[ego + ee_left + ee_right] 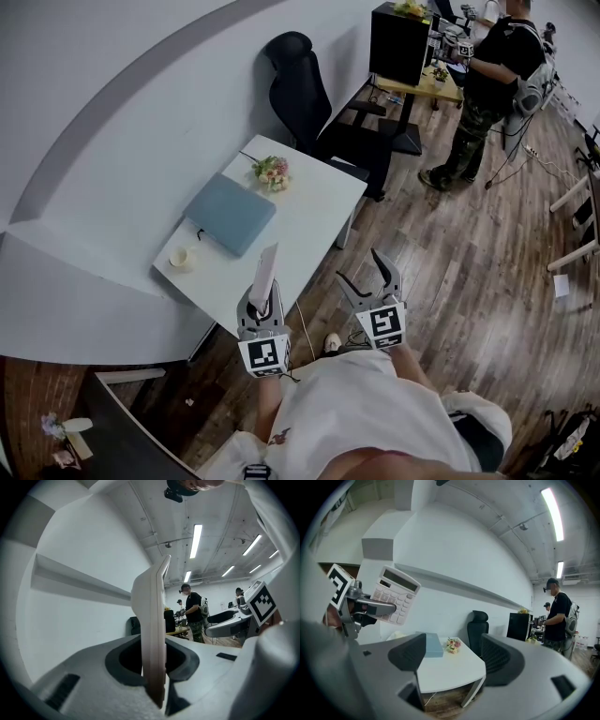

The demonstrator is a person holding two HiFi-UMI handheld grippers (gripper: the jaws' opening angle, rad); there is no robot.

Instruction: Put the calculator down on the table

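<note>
A white calculator (265,272) stands upright in my left gripper (266,302), whose jaws are shut on its lower end, held in the air off the near edge of the white table (309,220). In the left gripper view the calculator (153,630) shows edge-on between the jaws. From the right gripper view its keypad (396,595) faces me, with the left gripper (351,605) clamped on it. My right gripper (368,275) stands open and empty to the right, beside the table's corner, and its jaws (452,652) frame the table (450,670).
On the table lie a blue folder (230,214), a small flower bunch (272,172) and a white cup (181,257). A black office chair (305,94) stands behind it. A person (487,84) stands at a far desk on the wooden floor (469,262).
</note>
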